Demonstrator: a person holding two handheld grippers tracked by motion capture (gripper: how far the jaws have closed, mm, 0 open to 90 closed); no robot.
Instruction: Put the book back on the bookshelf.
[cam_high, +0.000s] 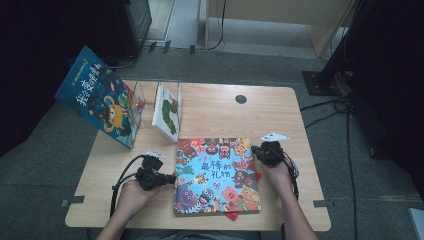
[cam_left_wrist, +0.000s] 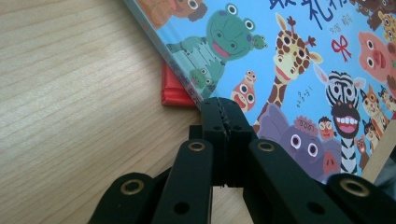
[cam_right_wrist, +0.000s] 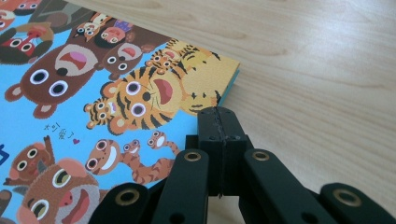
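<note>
Picture book (cam_high: 216, 175) with a blue cover crowded with cartoon animals lies flat on the near middle of the wooden table (cam_high: 220, 107), on top of a red book (cam_left_wrist: 173, 91) that peeks out from under its edges. Left gripper (cam_high: 170, 178) sits at the book's left edge and right gripper (cam_high: 256, 150) at its upper right corner near the tiger, each with its jaws pressed together and nothing between them. Farther back on the left, a clear acrylic stand (cam_high: 175, 92) holds a white book (cam_high: 166, 111), and a large dark blue book (cam_high: 99, 95) leans against it.
</note>
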